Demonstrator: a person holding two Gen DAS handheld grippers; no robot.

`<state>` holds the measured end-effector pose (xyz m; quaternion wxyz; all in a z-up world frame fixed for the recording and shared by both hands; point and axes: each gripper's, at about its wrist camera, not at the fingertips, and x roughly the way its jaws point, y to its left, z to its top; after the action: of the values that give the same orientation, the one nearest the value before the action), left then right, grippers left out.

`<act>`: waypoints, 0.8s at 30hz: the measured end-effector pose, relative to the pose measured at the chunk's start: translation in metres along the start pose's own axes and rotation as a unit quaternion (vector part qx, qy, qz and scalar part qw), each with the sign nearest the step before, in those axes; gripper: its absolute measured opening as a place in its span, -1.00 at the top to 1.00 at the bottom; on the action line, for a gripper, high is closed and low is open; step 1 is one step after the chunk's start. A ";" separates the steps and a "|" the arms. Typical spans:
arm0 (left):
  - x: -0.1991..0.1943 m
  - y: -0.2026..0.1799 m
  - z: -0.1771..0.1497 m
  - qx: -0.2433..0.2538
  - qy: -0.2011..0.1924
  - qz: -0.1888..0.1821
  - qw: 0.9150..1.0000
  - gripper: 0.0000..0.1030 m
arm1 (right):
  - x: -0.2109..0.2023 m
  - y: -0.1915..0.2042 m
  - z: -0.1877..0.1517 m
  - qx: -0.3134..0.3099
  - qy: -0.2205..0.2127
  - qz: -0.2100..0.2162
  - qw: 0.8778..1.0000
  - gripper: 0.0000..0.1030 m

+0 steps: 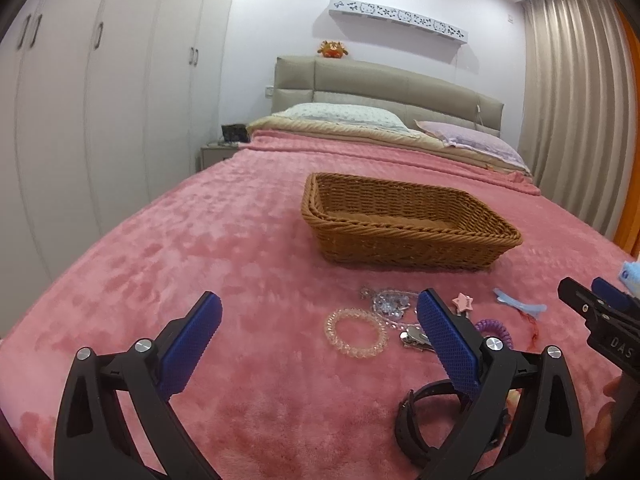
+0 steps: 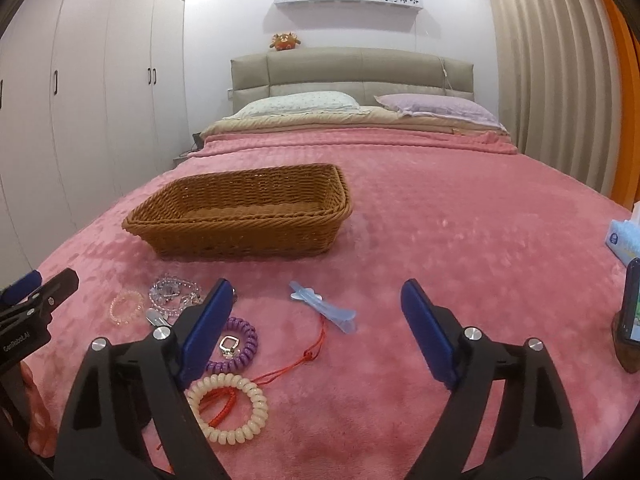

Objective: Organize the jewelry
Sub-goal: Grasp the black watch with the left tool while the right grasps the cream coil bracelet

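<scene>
Blue hair clip (image 2: 322, 307) lies slantwise between the right gripper (image 2: 316, 322) jaws, open and empty; left gripper (image 1: 320, 332) gapes too, farther off

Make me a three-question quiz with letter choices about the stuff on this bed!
1. Where is the brown woven wicker basket?
A. on the pink blanket
B. on the pillows
C. on the floor

2. What colour is the coiled hair tie with the metal ring inside it?
A. green
B. purple
C. black

3. How is the right tool?
A. open, nothing between its pads
B. shut on the basket
C. holding a clip

Answers: 1 A, it sits on the blanket. 2 B, its coils are purple. 3 A, pads apart over bare blanket.
</scene>
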<state>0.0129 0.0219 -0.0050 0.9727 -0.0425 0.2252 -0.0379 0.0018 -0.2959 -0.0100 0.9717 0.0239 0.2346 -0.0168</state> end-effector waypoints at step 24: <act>0.022 -0.014 -0.031 -0.031 0.242 -0.128 0.961 -0.09 | 0.022 0.024 -0.033 -0.065 0.213 0.092 0.970 0.34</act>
<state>0.0186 0.0035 -0.0411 0.8745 -0.0904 0.4474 -0.1639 0.0080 -0.2706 -0.0485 0.8960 -0.0146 0.4339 0.0935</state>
